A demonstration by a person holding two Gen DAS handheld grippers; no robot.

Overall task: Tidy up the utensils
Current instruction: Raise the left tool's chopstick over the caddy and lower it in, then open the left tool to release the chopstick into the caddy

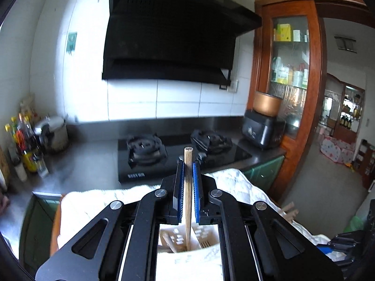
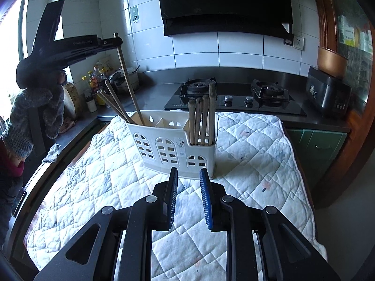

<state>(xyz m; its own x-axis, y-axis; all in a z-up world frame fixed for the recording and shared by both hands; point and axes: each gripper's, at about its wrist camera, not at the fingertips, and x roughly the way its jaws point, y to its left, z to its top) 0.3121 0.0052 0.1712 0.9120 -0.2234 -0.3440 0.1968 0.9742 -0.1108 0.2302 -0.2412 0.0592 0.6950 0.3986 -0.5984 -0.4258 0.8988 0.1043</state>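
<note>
A white slotted utensil holder (image 2: 178, 147) stands on a quilted white cloth (image 2: 246, 145). Its right compartment holds several wooden handles (image 2: 202, 119); its left compartment holds wooden chopsticks (image 2: 114, 103). My left gripper (image 1: 188, 166) is shut on one chopstick (image 1: 188, 187), held upright with its lower end inside the holder (image 1: 180, 238) below. The same gripper shows in the right wrist view (image 2: 110, 43) above the holder's left compartment, holding that chopstick (image 2: 127, 77). My right gripper (image 2: 188, 175) is open and empty, just in front of the holder.
A black gas hob (image 2: 234, 96) sits on the dark counter behind the cloth. A black rice cooker (image 2: 328, 93) stands at the right, bottles (image 2: 96, 79) and a pot at the left. A wooden glass cabinet (image 1: 290, 70) is at the right.
</note>
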